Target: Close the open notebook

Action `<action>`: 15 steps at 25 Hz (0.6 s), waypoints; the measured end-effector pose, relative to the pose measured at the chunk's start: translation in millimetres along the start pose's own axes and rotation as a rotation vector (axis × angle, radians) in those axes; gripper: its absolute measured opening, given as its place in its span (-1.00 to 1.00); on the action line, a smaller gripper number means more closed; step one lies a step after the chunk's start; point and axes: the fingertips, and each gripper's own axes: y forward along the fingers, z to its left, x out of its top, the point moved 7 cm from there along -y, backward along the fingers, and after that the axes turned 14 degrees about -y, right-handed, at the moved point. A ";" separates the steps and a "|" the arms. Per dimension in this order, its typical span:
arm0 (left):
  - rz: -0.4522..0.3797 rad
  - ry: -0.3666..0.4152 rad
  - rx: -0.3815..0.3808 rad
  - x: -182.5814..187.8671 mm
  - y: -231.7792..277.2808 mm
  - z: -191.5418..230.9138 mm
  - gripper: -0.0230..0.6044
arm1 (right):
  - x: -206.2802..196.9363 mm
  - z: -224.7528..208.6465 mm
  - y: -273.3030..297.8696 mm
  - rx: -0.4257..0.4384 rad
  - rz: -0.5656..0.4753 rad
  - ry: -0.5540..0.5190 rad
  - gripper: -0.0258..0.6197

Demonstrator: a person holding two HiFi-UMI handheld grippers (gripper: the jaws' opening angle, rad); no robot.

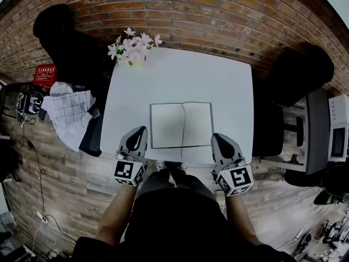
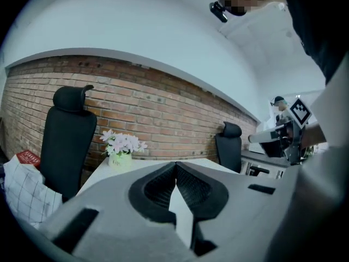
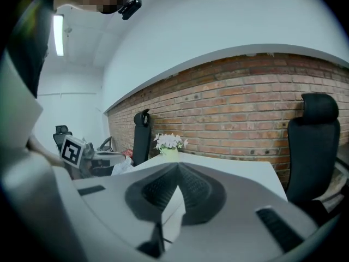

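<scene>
My left gripper [image 1: 140, 131] and right gripper [image 1: 217, 138] sit closed and empty below the center notebook [image 1: 181, 124]; closed tips could shove it instead of lifting a page.

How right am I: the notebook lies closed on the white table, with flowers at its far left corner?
Wrong on one point: the head view shows the notebook lying open, pages up, on the white table, with flowers at its far left corner.
</scene>
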 end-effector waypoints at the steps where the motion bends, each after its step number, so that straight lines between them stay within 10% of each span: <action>1: 0.023 -0.004 0.021 -8.7 2.5 5.8 -0.85 | -6.3 -1.5 2.1 0.003 0.016 0.006 -0.88; 15: 0.417 0.052 0.157 -103.2 38.7 47.7 -0.85 | -116.7 -29.5 51.9 0.049 0.261 0.256 -0.66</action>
